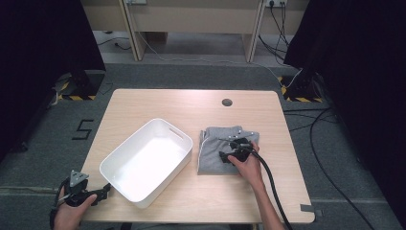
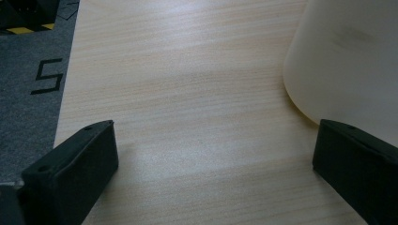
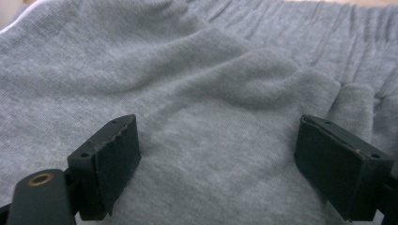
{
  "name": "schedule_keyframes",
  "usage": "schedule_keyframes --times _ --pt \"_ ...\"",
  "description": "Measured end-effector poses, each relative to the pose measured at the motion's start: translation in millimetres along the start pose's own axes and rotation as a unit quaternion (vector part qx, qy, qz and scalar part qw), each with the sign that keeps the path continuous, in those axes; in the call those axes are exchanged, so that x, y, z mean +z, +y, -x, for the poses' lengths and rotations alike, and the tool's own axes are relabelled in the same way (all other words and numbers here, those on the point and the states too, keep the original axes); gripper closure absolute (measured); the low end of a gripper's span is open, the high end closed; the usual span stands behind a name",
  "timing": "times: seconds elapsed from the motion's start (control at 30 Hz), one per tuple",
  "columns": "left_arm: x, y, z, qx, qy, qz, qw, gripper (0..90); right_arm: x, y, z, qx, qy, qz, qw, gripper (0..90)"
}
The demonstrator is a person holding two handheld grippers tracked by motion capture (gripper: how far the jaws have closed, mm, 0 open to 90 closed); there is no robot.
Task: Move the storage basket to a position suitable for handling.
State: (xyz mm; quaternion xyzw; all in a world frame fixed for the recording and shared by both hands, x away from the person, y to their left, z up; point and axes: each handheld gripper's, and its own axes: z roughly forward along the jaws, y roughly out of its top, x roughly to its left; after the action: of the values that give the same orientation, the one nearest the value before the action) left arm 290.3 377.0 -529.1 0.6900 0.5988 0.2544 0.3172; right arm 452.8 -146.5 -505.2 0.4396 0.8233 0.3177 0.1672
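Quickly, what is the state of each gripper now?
Left gripper: open, holding nothing, beside the white bin.
Right gripper: open over the grey garment, nothing gripped.

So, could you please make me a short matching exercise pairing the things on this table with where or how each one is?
Things:
1. white bin
2. grey garment
3. left gripper
4. right gripper

States:
A. folded, right of the bin
B. open, over grey cloth
C. empty, left half of the table
D. open, at the table's near left corner

Pairs: 1-C, 2-A, 3-D, 4-B
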Motion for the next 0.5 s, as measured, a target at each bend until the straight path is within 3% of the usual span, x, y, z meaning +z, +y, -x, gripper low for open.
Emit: schedule_keyframes --times 0.23,0.5 --pt "-0.2 -0.3 0.1 -0.001 0.000 0.000 1.0000 0.0 -4.7 -8.5 -4.1 0.007 0.006 0.003 1.0000 14.7" --pt "-0.4 -0.5 0.2 -0.001 0.000 0.001 1.0000 0.0 -24.1 -30.7 -16.7 -0.009 0.019 0.004 0.9998 14.7"
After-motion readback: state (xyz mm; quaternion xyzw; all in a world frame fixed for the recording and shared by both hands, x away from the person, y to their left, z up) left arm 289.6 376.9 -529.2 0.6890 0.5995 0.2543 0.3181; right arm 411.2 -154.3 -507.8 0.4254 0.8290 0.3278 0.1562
